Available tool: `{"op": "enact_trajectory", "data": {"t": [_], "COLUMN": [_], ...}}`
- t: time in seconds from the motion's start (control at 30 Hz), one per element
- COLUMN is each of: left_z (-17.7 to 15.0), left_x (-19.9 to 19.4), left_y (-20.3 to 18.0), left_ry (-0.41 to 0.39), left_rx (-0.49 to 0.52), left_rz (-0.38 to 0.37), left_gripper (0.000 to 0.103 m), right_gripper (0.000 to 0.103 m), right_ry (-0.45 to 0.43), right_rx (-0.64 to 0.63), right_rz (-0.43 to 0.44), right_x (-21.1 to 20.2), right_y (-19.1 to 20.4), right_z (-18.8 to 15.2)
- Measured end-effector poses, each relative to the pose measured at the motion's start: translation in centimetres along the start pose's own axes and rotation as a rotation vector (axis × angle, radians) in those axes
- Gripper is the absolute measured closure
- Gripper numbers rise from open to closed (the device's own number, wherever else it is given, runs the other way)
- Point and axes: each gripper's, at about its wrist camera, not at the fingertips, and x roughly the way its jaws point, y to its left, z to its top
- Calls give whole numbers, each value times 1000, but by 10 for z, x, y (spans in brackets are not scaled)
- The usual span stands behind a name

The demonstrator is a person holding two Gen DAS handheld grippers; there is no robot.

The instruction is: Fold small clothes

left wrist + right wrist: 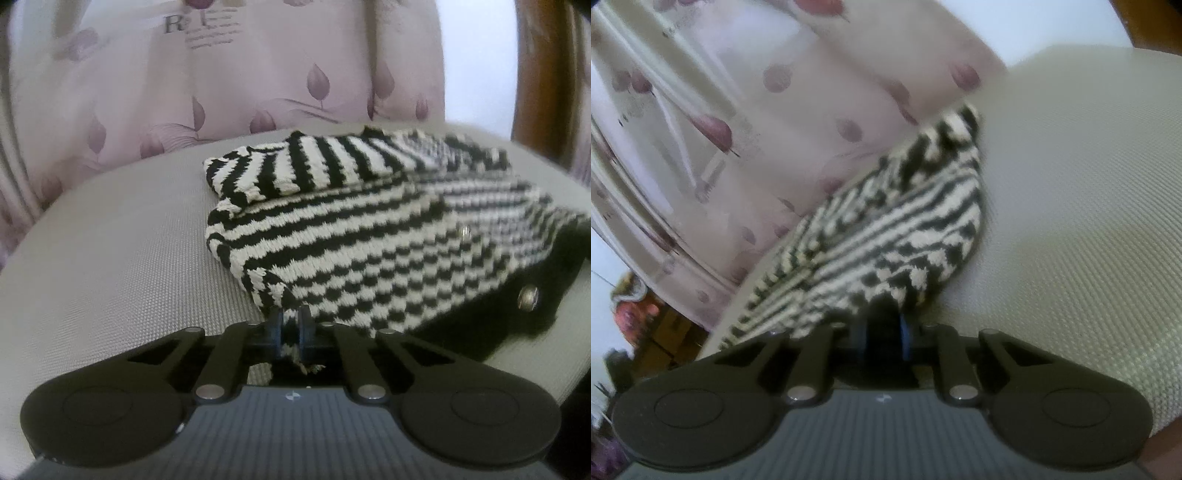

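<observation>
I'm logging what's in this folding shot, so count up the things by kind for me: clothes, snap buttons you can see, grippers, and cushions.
Striped knit garment: 1, partly folded on the grey cushion
Metal snaps: 2 visible, one on the stripes, one on the black trim
Grippers: 2, left gripper and right gripper, both pinching the garment's edge
Grey cushion: 1
Total: 6

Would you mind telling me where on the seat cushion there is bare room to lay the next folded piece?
In the left wrist view, the grey mesh cushion lies bare left of the striped knit garment, up to the floral curtain. In the right wrist view, it is bare right of the garment. The middle is crowded: the garment, both tools clamped on it.
</observation>
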Motion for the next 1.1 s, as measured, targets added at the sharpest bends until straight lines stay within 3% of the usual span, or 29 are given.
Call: {"op": "enact_trajectory", "data": {"t": [0.17,0.57,0.87,1.1], "left_z": [10,29,85,137], "left_x": [-9,-15,-10,21], "left_y": [17,39,68,93], "left_ry": [-68,-145,-241,-278], "left_rx": [-75,-177,-233,-272], "left_rz": [-30,-57,-50,17], "left_gripper": [94,94,94,95], "right_gripper": [88,91,91,91], "right_ry": [-47,-108,-159,-185], "right_rx": [17,54,65,67], "right_rz": [75,130,179,189], "right_x": [-9,-14,-6,23], "right_y": [11,19,24,25], "right_z": [19,47,93,144]}}
